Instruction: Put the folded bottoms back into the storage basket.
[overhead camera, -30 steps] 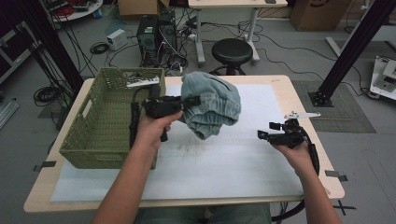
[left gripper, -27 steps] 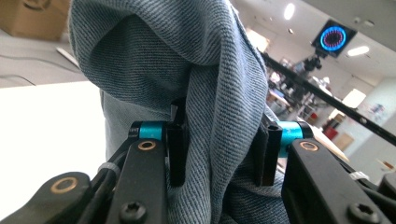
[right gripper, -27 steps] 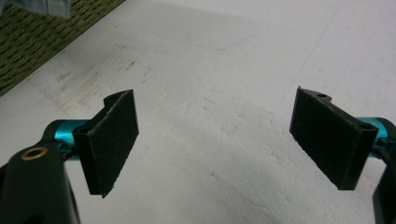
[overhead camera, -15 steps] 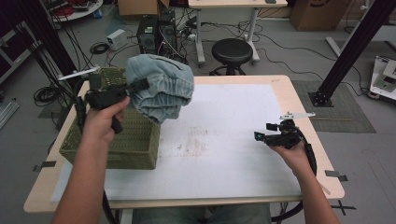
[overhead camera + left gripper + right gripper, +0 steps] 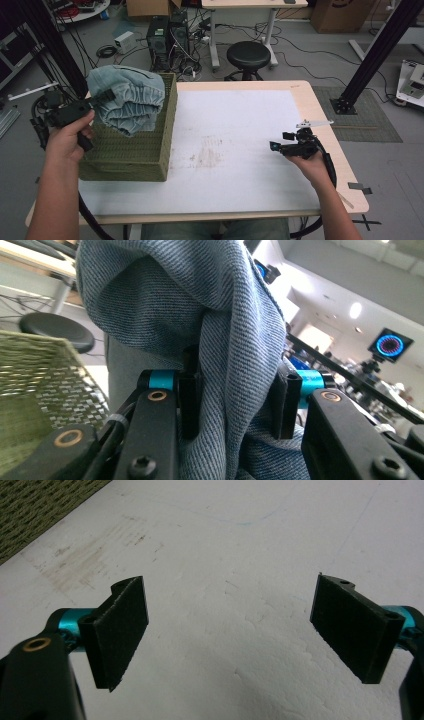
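Left gripper (image 5: 107,95): jaws clamped on a bundle of blue denim cloth (image 5: 127,102); in the left gripper view the two black pads (image 5: 190,390) press into a fold of the cloth (image 5: 220,330) from either side, the fabric bulging above and below them; the pad faces themselves are buried in the fold and cannot be inspected.

Position of the cloth: held in the air over the green woven basket (image 5: 130,160), at the left of the table (image 5: 300,90); from the high view it hangs above the basket's open top and covers most of the far rim; whether its lowest edge touches the basket cannot be told; the basket's inside is largely hidden behind the cloth and the left hand (image 5: 70,137).

In the left gripper view a corner of the basket (image 5: 35,385) shows at lower left, cut off by the frame; the cloth blocks most of the scene ahead; a black stool (image 5: 57,330) is partly seen behind it.

Right gripper (image 5: 280,145): jaws wide apart with nothing between them; in the right gripper view the pads (image 5: 120,630) stand over the bare white table cover (image 5: 235,555), apparently clear of it; a strip of the basket (image 5: 40,510) shows at the upper left corner, cropped. Right hand (image 5: 312,165) near the table's right edge, well apart from the basket; its forearm runs off the bottom of the high view.

A faint brown smudge (image 5: 205,155) marks the cover near the centre; its nature cannot be made out.
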`<state>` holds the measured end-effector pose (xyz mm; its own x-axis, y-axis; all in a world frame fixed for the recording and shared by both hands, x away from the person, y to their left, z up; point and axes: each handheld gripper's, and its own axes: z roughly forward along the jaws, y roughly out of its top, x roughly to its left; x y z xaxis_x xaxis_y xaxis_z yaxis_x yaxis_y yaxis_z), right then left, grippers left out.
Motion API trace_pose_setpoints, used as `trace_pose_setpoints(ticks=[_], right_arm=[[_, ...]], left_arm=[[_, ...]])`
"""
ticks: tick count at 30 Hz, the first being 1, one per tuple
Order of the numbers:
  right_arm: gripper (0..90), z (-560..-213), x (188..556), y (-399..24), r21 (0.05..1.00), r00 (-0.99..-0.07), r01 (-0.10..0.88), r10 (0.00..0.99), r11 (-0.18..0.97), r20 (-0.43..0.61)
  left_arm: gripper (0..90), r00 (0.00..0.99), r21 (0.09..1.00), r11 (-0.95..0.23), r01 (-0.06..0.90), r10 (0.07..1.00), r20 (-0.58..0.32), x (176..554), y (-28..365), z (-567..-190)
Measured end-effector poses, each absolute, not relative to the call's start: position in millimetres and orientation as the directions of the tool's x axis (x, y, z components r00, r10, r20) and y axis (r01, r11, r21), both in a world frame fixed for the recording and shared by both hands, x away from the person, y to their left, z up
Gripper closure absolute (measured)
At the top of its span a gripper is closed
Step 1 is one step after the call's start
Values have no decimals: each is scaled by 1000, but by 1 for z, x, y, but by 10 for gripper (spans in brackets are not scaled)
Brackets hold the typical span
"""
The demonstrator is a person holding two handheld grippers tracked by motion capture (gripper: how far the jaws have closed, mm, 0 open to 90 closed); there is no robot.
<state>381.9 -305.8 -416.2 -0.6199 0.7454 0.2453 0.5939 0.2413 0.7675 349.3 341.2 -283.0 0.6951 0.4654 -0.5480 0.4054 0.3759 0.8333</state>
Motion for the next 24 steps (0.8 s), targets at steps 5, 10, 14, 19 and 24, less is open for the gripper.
trace_pose_setpoints(ticks=[5,10,14,19,24], right_arm=[[154,-417,383,-304,761,-618,601,746,245,248],[154,-417,383,-304,762,-617,600,748,245,245],[154,-417,382,-305,765,-617,597,747,241,246],[154,-415,381,-307,772,-618,591,746,234,247],[154,-415,382,-309,771,-615,594,747,229,252]], left_arm=[[649,667,822,386,420,482,-567,346,354,-291],[649,660,813,387,436,477,-581,347,358,-300],[629,630,799,383,463,492,-601,352,359,-313],[414,403,776,433,459,677,-616,357,386,-327],[384,416,779,437,450,669,-616,357,389,-325]])
